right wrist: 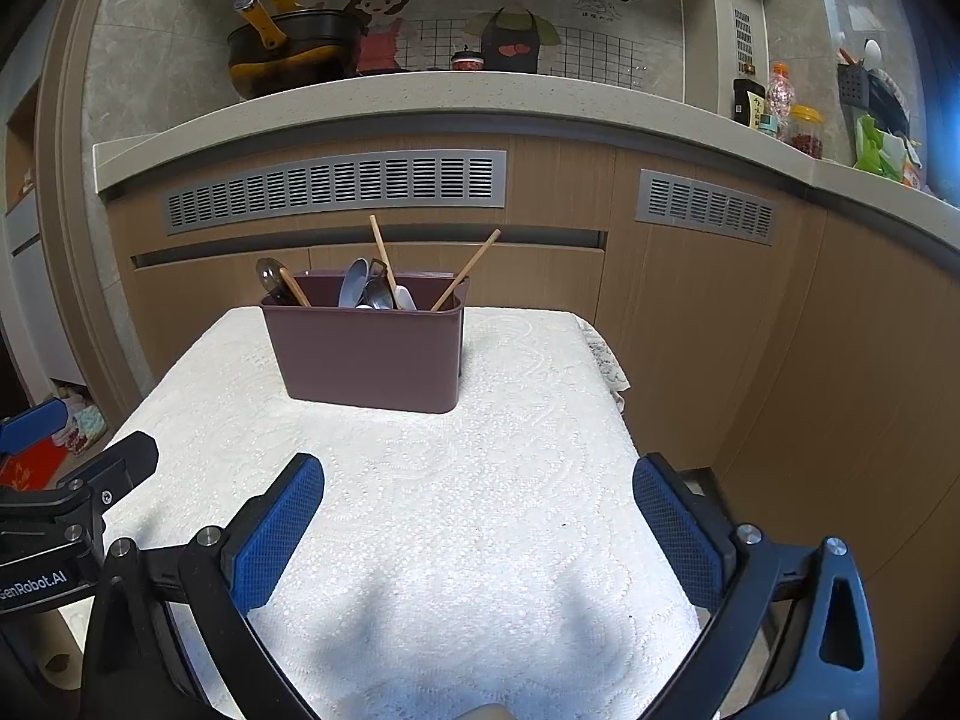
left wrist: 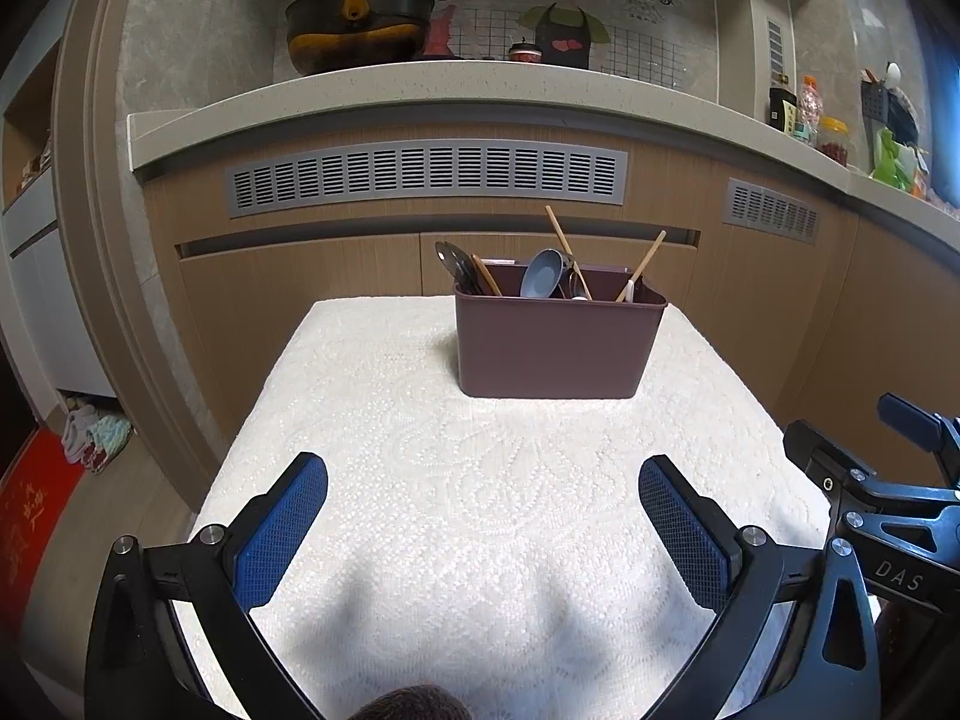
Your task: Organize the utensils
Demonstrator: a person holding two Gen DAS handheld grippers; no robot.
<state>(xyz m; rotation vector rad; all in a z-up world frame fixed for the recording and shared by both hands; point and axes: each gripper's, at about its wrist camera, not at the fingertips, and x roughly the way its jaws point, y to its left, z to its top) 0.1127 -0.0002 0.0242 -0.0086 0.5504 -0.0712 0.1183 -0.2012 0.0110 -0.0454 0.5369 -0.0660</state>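
Utensils already stand in the brown caddy, which sits toward the far edge of the cloth-covered table, well apart from both of your grippers at the near edge.

Your left gripper is spread wide and holds nothing; from it the caddy lies straight ahead and slightly to the right. Across the caddy from its left end you have a dark slotted spoon leaning outward over the left rim, a wooden-handled piece beside it, a grey-blue ladle near the middle, and two wooden sticks slanting up, one left and one right.

Your right gripper is also spread wide and empty; from it the caddy lies ahead and to the left. The caddy's long axis runs side to side across your reach, and the handles rise steeply, so any grasp would probably come from above. Neither hand looks clearly nearer. No loose utensil shows on the cloth, so the sorting appears finished or nearly so.
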